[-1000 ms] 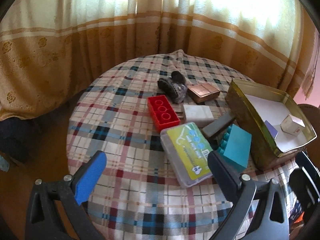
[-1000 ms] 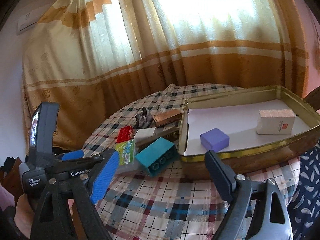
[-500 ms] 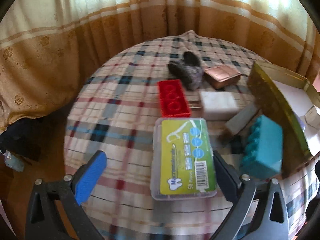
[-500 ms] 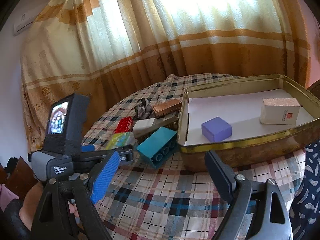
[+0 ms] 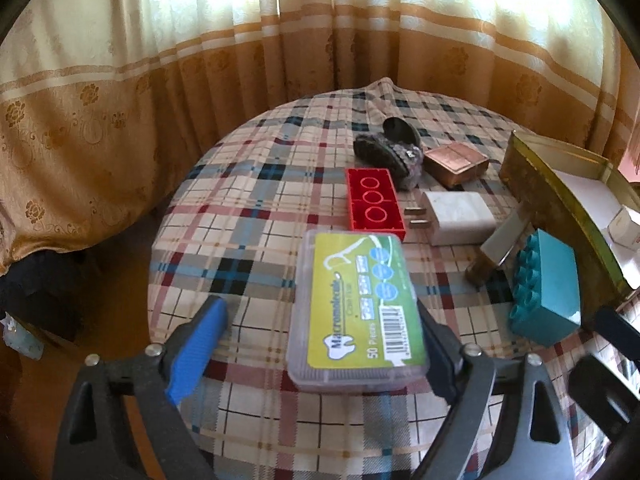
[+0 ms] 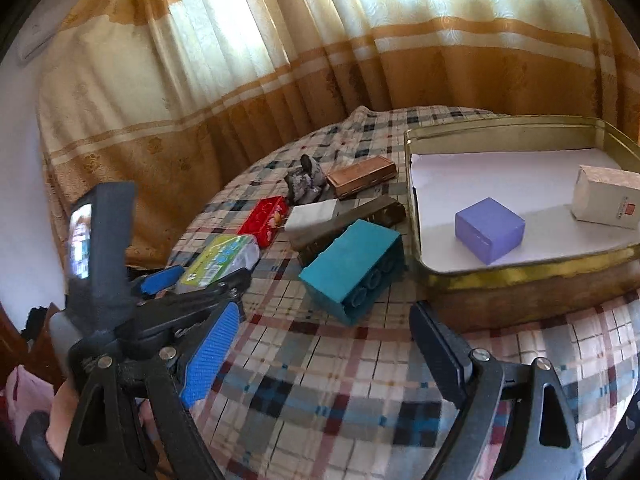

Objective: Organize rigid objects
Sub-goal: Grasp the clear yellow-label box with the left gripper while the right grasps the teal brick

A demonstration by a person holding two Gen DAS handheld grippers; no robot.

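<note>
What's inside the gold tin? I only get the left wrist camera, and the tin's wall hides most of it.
Observer: A purple cube and a white carton sit on white paper in the tin.
Operator: Are they touching?
Observer: No, they sit apart, with bare paper between them.
Operator: Is the right gripper holding something?
Observer: No. The right gripper is open and empty, just in front of the teal block.

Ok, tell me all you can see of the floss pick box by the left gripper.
The floss pick box is a clear, flat plastic case with rounded corners, its yellow-green label printed with a barcode. It lies closed and flat on the plaid tablecloth, between the fingers of the left gripper, whose jaws have just been closing. The dark finger meets its side; the blue finger stands clear.
</note>
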